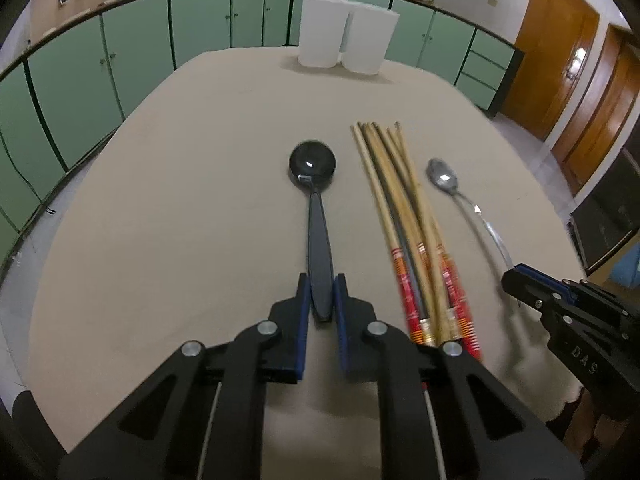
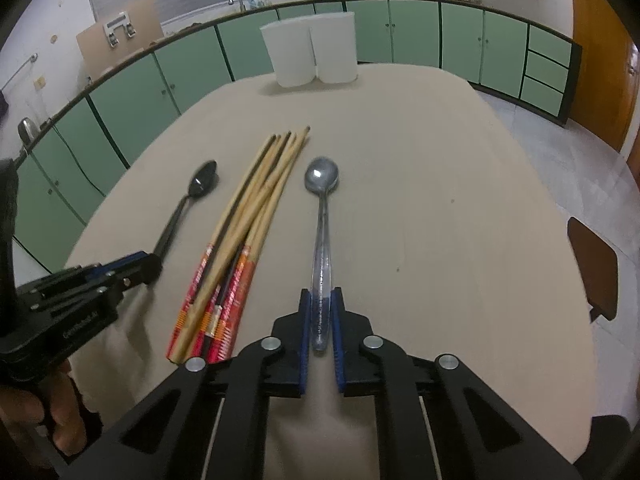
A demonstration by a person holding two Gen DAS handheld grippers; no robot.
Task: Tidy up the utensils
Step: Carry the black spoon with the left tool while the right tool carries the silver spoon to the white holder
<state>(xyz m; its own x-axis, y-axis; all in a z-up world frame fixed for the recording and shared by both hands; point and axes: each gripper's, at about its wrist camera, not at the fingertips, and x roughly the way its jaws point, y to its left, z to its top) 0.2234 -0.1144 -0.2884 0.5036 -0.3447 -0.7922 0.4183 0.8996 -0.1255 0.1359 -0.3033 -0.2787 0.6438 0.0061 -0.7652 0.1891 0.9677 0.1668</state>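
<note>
The beige surface [image 1: 160, 200] carries everything. At its far edge stand two white containers [image 1: 348, 36], their insides hidden. Mid-surface lies a bundle of wooden chopsticks [image 1: 404, 216], red-wrapped ends blurred. The left hand-held gripper [image 1: 320, 296] is clamped on the black spoon [image 1: 318, 220] handle; the right hand-held gripper [image 2: 321, 312] is clamped on the metal spoon [image 2: 322, 208], bowls toward the containers.

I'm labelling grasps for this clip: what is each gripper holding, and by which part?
Left gripper: black spoon, by its handle end. Right gripper: metal spoon, by its handle end.
</note>
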